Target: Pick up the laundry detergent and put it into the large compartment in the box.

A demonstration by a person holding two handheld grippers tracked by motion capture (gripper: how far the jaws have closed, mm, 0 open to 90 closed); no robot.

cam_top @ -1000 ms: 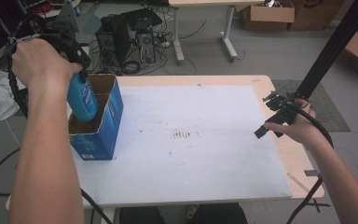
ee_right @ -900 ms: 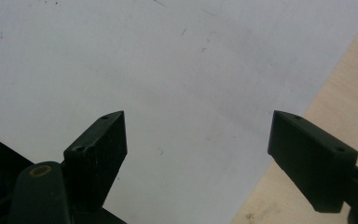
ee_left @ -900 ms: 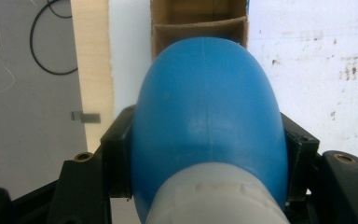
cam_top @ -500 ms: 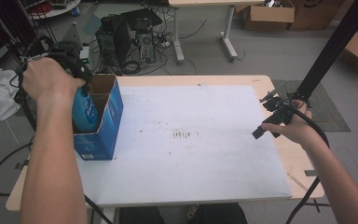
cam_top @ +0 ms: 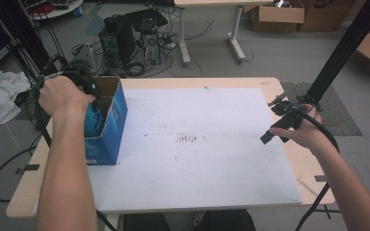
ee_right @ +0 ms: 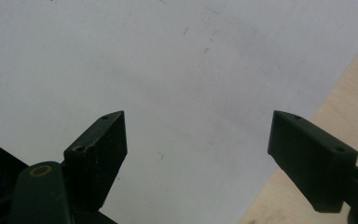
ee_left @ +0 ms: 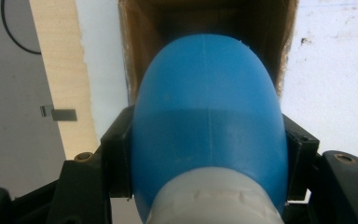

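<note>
A blue cardboard box point(cam_top: 111, 126) stands open-topped at the table's left edge. My left gripper point(cam_top: 87, 91), under the person's hand, is shut on a blue plastic bottle point(cam_top: 93, 123) and holds it down inside the box. In the left gripper view my left gripper point(ee_left: 207, 158) clamps the blue bottle point(ee_left: 205, 126) from both sides. The bottle's rounded end points into the brown inside of the box point(ee_left: 261, 28). My right gripper point(cam_top: 272, 130) hovers over the white mat's right edge. My right gripper point(ee_right: 198, 135) is open, with nothing between its jaws.
A white mat point(cam_top: 197, 144) covers most of the wooden table point(cam_top: 298, 163). A black pole point(cam_top: 337, 53) rises at the right beside my right hand. Computers and cables point(cam_top: 135, 43) sit on the floor beyond the table, and a white cloth point(cam_top: 0, 101) lies at left.
My left gripper has moved down and toward the table, lowering the blue bottle from above the box into it. The right gripper has barely shifted.
</note>
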